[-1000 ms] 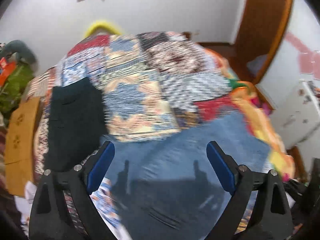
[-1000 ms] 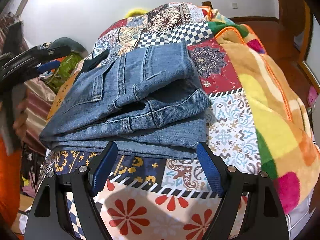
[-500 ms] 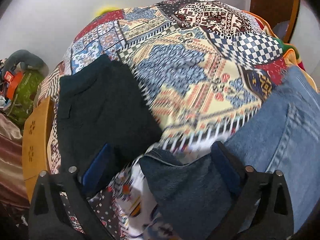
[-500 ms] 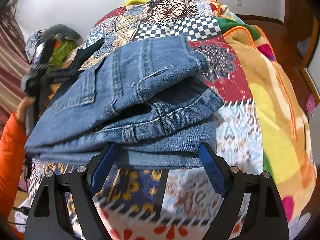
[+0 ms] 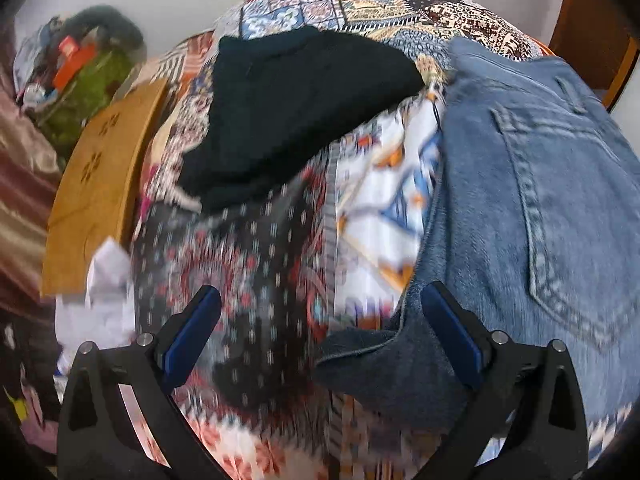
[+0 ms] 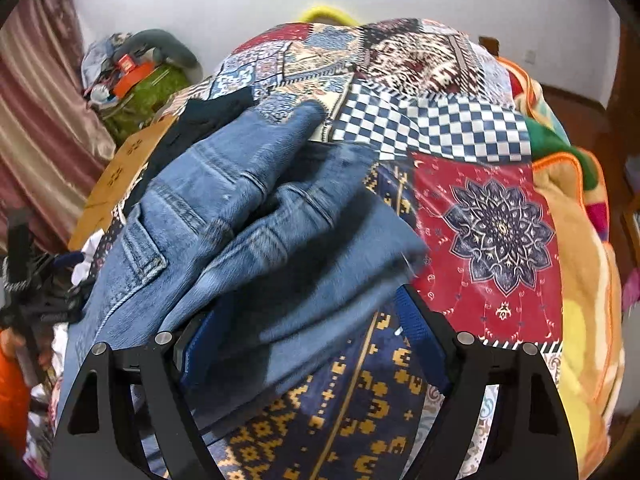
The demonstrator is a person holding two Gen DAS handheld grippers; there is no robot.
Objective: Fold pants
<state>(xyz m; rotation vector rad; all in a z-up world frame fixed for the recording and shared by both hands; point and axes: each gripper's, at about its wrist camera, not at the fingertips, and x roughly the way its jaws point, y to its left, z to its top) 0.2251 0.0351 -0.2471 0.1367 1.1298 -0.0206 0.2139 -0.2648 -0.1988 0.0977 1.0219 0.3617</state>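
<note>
Now | jeans [image 6: 256,240] seen folded at frame middle, right gripper [image 6: 296,344] wide open around their near edge | left gripper [image 5: 320,340] open, holding nothing, jeans to its right.

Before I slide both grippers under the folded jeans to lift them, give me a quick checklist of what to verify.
1. left gripper open: ok, fingers spread wide.
2. right gripper open: ok.
3. Jeans folded into a stack: ok, layers lie on each other.
4. Denim between the right gripper's fingers: ok, the near edge sits there.
5. Denim between the left gripper's fingers: ok, but only a corner.
6. Black garment apart from the jeans: cannot tell; they look close at the far end.
</note>
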